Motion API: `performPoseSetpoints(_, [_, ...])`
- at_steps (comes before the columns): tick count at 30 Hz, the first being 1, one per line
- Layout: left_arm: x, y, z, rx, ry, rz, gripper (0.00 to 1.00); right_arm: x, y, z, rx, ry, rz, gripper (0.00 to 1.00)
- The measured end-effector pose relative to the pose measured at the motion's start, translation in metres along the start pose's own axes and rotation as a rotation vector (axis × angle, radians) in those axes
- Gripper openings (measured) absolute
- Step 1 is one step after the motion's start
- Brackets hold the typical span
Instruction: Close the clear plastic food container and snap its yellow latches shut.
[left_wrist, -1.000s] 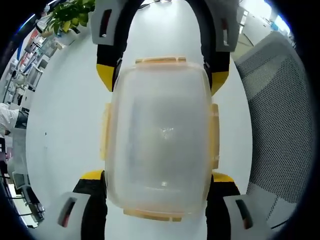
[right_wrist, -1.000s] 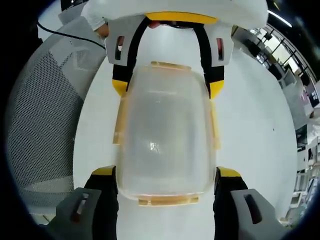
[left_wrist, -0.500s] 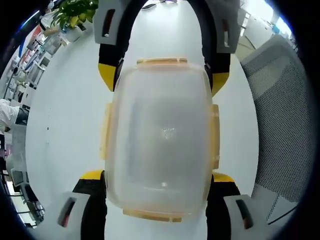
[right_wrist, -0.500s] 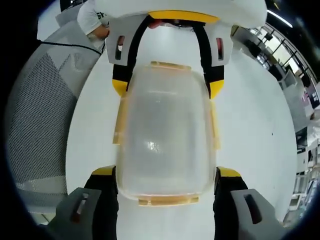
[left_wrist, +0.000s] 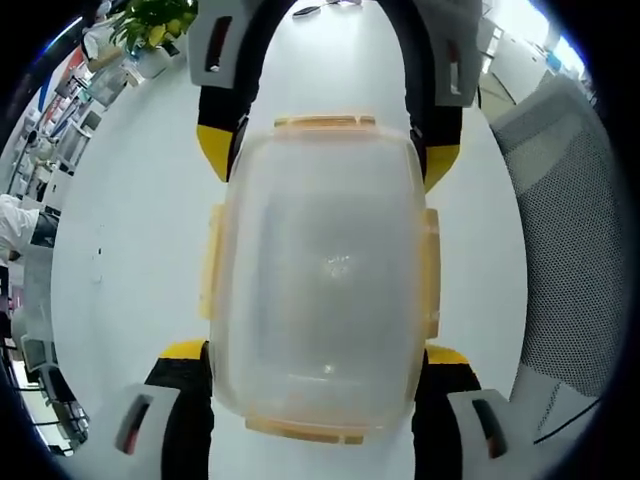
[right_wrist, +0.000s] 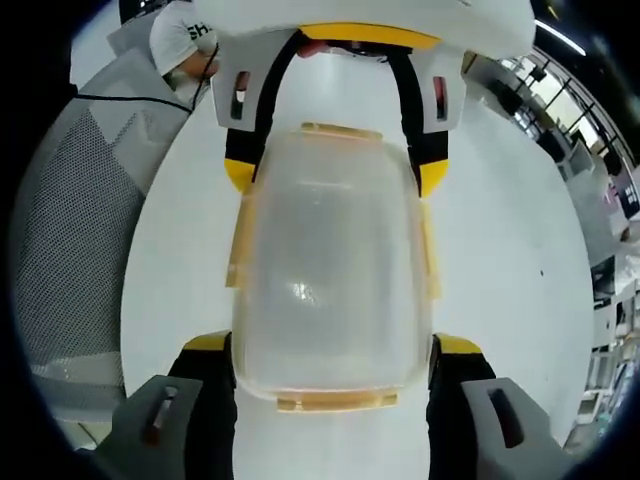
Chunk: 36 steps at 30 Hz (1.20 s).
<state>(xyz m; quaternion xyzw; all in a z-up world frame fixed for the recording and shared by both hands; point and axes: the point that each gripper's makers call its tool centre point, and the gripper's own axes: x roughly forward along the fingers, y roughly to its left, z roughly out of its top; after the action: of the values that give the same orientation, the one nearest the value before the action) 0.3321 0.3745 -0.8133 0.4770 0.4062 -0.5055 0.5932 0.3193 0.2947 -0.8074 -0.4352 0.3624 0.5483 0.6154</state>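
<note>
White table (left_wrist: 120, 250) beneath, mesh chair (left_wrist: 580, 230) at its edge; the clear container (left_wrist: 322, 275), lid on and yellow latches (left_wrist: 322, 122) on its rim, is gripped from opposite ends, clamped between the jaws of the left hand-held gripper (left_wrist: 320, 375) and the right hand-held gripper (right_wrist: 333, 365).

the container (left_wrist: 322, 275) sits between both grippers' jaws, left gripper (left_wrist: 318, 385) at one end and right gripper (right_wrist: 333, 375) at the other, blocking both ends. bare white table (left_wrist: 130, 220) lies open along its long sides. a mesh chair (left_wrist: 575, 230) borders one side.
</note>
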Motion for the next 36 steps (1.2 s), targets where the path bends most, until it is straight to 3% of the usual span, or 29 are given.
performPoseSetpoints(21, [0.007,0.039,-0.004,-0.002,-0.010,0.002,0.82,0.006,-0.037,0.002,0.016,-0.011,-0.007,0.76])
performPoseSetpoints(29, [0.012,0.059,-0.005,-0.001,-0.026,0.031,0.83,0.010,-0.056,0.004,0.026,-0.013,-0.008,0.76])
performPoseSetpoints(36, [0.011,0.064,-0.006,-0.003,-0.021,0.025,0.83,0.010,-0.060,0.004,0.022,-0.006,-0.005,0.76])
